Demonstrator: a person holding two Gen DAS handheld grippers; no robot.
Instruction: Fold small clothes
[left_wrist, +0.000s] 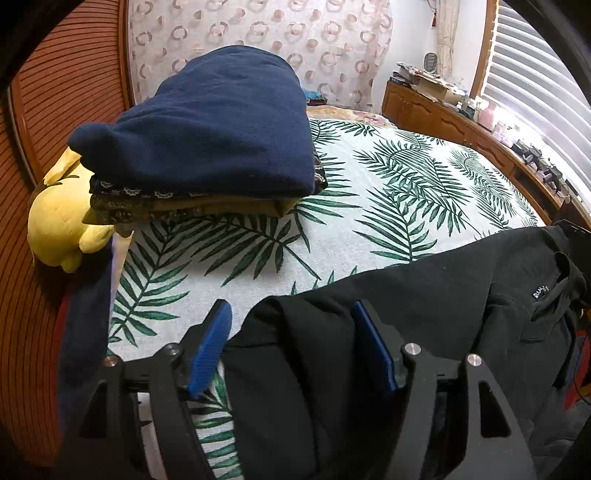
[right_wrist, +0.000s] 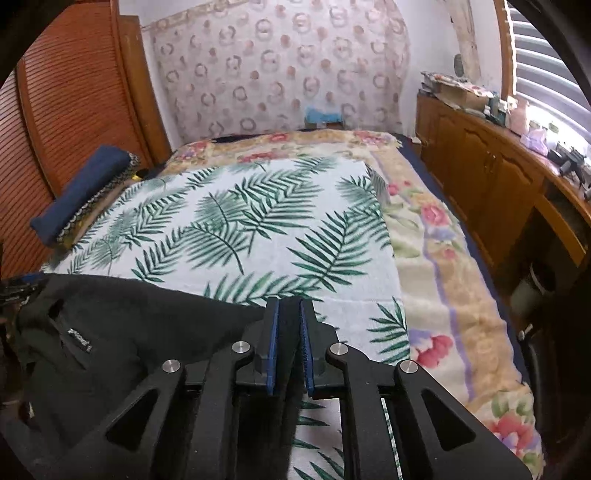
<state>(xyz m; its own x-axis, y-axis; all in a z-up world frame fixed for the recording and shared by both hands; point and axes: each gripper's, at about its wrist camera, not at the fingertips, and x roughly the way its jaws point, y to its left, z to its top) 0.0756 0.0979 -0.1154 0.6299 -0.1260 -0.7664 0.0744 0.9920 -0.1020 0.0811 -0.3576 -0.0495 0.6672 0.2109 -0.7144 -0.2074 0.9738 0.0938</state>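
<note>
Two grippers work one black garment (left_wrist: 424, 314) that lies at the near edge of the palm-leaf sheet (left_wrist: 369, 206), and I will place everything by that sheet. At its far left corner sits a stack of folded clothes (left_wrist: 207, 147), three pieces as far as I can count: a navy one on top, a dark patterned one under it, a mustard one at the bottom. I take it as the pile of finished work, kept out of the folding space. Just beyond that corner, off the sheet, lies one yellow plush toy (left_wrist: 59, 221).

Moving right along the near edge, the left gripper (left_wrist: 291, 314) has its fingers spread, with a bunched fold of the black cloth rising between them. The right-hand pad touches the cloth, the left-hand one stands clear, so nothing is gripped. It looks poised to take that end.

Further right, the right gripper (right_wrist: 288, 317) has its fingers clenched on the garment's other edge, dark cloth pinched between the blue pads, presumably to hold the piece taut for a fold.

Beyond the sheet's right side shows one floral blanket (right_wrist: 443, 258), then a wooden cabinet (right_wrist: 480, 166).
</note>
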